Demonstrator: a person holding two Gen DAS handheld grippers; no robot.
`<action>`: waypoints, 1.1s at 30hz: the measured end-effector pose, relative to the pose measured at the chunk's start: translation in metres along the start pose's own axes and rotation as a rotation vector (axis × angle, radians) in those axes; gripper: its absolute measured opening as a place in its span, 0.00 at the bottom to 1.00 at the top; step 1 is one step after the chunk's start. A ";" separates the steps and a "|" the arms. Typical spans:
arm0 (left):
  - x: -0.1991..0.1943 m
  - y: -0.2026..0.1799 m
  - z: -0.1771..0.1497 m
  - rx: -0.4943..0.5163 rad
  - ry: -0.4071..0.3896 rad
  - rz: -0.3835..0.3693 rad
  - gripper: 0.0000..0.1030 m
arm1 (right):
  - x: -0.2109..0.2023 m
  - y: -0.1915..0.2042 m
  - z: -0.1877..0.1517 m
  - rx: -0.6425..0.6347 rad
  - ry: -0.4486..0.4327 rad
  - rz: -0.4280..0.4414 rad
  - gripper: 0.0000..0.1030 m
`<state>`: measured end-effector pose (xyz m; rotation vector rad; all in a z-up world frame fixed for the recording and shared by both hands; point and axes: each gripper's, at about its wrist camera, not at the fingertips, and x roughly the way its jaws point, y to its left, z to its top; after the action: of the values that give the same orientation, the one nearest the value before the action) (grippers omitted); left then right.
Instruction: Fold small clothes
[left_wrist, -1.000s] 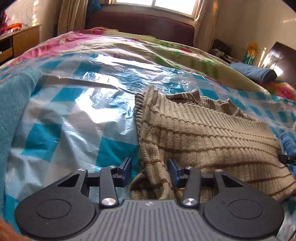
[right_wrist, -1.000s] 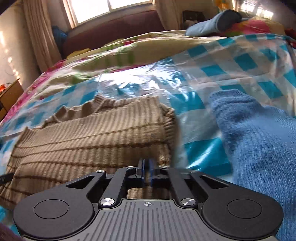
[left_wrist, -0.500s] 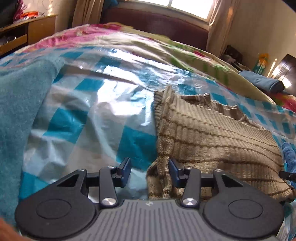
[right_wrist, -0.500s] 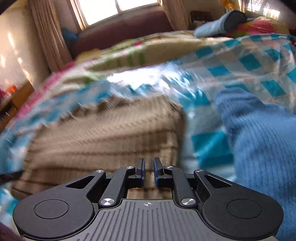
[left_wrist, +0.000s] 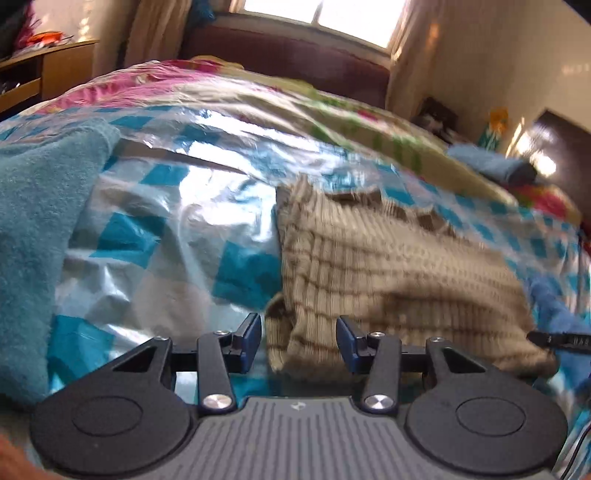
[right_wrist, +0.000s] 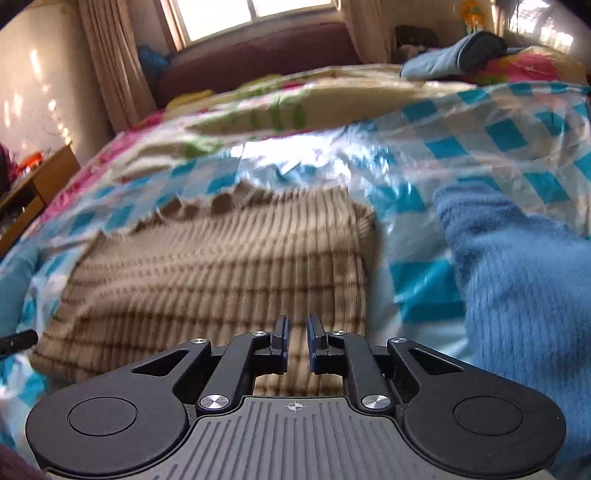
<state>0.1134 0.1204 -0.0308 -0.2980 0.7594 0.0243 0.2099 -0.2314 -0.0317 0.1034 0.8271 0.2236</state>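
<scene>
Bed covered by a shiny blue-and-white checked plastic sheet (left_wrist: 177, 206), wrinkled, with a floral quilt (left_wrist: 258, 96) behind it toward the window. Folded tan ribbed sweater (left_wrist: 388, 258) with thin brown stripes lies flat on the sheet, roughly mid-bed; both views are motion-blurred. In the right wrist view the same sweater (right_wrist: 221, 266) fills the lower centre, folded edge on its right side. Teal towel (left_wrist: 33, 221) sits on the sheet well left of the sweater; fuzzy blue garment (right_wrist: 517, 288) lies just right of it, a strip of sheet between them. Light blue rolled cloth (right_wrist: 443, 55) far back on the quilt. Left gripper (left_wrist: 297, 341) low at the sweater's near left corner, fingers spread wide, the bunched corner of knit sitting between them, not clamped. Right gripper (right_wrist: 297, 341) over the sweater's near edge, fingers close together with a narrow gap, knit visible through the gap, nothing pinched. Wooden shelf unit (left_wrist: 48, 74) at far left against the wall.
</scene>
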 end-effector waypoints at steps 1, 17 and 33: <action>0.006 0.000 -0.002 0.002 0.027 0.021 0.48 | 0.005 -0.005 -0.003 0.010 0.013 -0.015 0.11; 0.001 0.028 -0.012 -0.180 0.049 0.005 0.48 | -0.007 0.019 0.016 -0.003 -0.001 0.002 0.13; -0.005 0.033 -0.014 -0.201 0.018 -0.022 0.48 | 0.015 0.021 0.005 0.032 0.106 -0.090 0.15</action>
<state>0.0962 0.1485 -0.0451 -0.4986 0.7729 0.0771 0.2206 -0.2070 -0.0355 0.0849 0.9387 0.1323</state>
